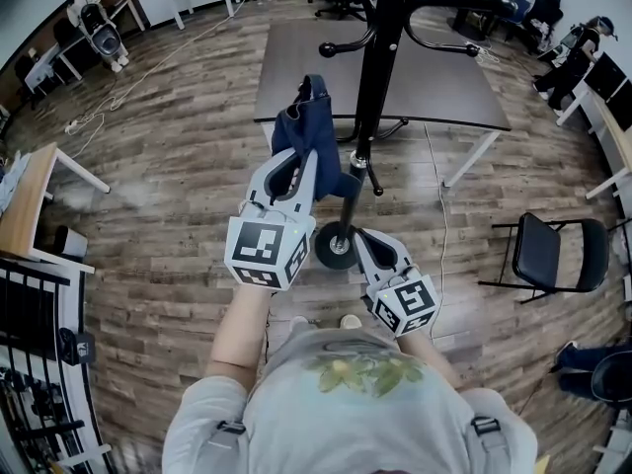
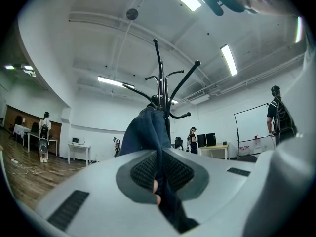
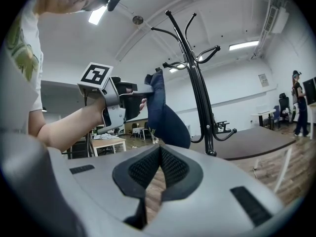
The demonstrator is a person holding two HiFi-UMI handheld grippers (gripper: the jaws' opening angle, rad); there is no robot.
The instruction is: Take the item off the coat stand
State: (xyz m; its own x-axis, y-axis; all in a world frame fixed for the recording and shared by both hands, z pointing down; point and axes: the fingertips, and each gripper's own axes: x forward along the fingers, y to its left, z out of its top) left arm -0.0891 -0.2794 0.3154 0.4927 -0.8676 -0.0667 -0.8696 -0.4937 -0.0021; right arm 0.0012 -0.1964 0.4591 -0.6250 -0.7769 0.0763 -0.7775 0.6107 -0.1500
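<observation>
Dark blue cloth [image 1: 308, 126] hangs pinched in the left gripper [image 1: 302, 161], whose jaws are clamped tight on a fold of it. It is just left of the black coat stand [image 1: 381, 57], on the near side of the brown table [image 1: 444, 82]. To the right and lower, the right gripper [image 1: 363, 242] has its jaws together with nothing between them, close to the stand's base.

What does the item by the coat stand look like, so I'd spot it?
Find the black coat stand on the wooden floor. Just left of its pole, the left gripper clamps a dark blue cloth, the only soft, draping thing there.
</observation>
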